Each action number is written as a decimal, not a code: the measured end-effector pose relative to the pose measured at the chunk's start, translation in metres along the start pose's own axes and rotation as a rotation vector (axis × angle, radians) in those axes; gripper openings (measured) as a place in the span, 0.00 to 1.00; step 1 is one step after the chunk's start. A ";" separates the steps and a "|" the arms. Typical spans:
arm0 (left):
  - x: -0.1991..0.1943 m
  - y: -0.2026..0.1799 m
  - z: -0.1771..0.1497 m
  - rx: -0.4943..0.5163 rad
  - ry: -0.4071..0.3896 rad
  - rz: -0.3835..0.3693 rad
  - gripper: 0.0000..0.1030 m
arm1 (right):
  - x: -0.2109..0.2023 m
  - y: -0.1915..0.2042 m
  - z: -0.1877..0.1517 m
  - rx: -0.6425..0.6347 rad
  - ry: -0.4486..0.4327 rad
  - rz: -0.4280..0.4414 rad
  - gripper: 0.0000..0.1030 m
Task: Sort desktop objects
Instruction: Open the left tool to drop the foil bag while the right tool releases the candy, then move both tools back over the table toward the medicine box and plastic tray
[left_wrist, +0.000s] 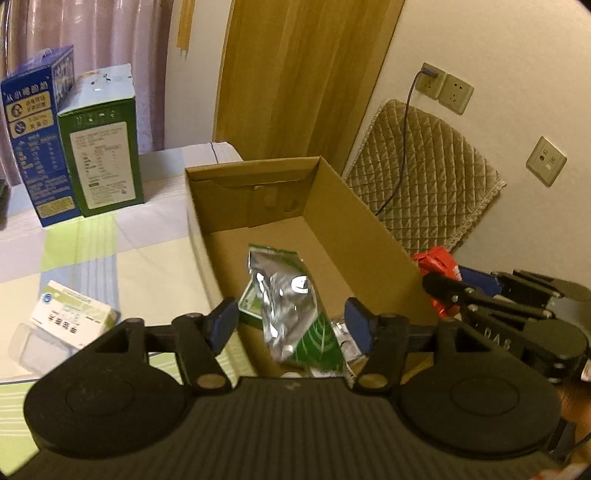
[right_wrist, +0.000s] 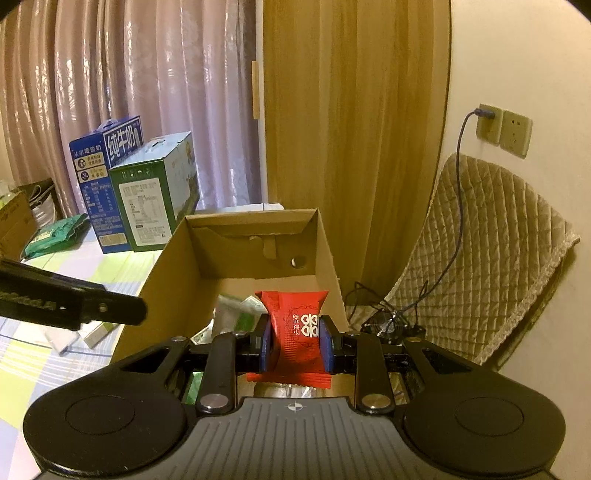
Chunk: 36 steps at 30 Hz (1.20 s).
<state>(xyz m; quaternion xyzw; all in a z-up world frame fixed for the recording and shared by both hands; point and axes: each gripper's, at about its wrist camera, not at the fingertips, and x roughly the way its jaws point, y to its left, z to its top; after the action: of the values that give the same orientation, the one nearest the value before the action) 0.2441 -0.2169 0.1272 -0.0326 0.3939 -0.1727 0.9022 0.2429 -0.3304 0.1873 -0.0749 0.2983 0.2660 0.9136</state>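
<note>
An open cardboard box (left_wrist: 354, 206) stands on the bed; it also shows in the right wrist view (right_wrist: 173, 266). A silver and green foil pouch (left_wrist: 291, 306) lies inside it, below my left gripper (left_wrist: 291, 325), which is open and empty over the box's near end. My right gripper (right_wrist: 296, 345) is shut on a red snack packet (right_wrist: 297, 325) and holds it above the box's near right part. In the left wrist view the right gripper (left_wrist: 443, 291) and red packet (left_wrist: 436, 262) appear at the box's right wall.
A blue milk carton (left_wrist: 35, 136) and a green carton (left_wrist: 103, 144) stand at the back left. A small white medicine box (left_wrist: 70, 317) lies on the checked sheet left of the cardboard box. A quilted chair (right_wrist: 480, 258) and cables stand to the right by the wall.
</note>
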 end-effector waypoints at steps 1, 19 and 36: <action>-0.002 0.000 -0.001 0.008 -0.003 0.007 0.59 | 0.000 0.000 0.000 0.001 0.000 0.001 0.23; -0.017 0.011 -0.020 0.067 -0.040 0.086 0.94 | 0.001 0.006 0.013 0.033 -0.052 0.029 0.67; -0.049 0.019 -0.055 0.077 -0.056 0.145 0.99 | -0.027 0.003 -0.010 0.057 -0.017 0.018 0.71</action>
<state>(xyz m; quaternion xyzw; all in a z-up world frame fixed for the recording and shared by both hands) 0.1790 -0.1782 0.1202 0.0258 0.3631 -0.1209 0.9235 0.2176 -0.3431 0.1952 -0.0438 0.2988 0.2660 0.9154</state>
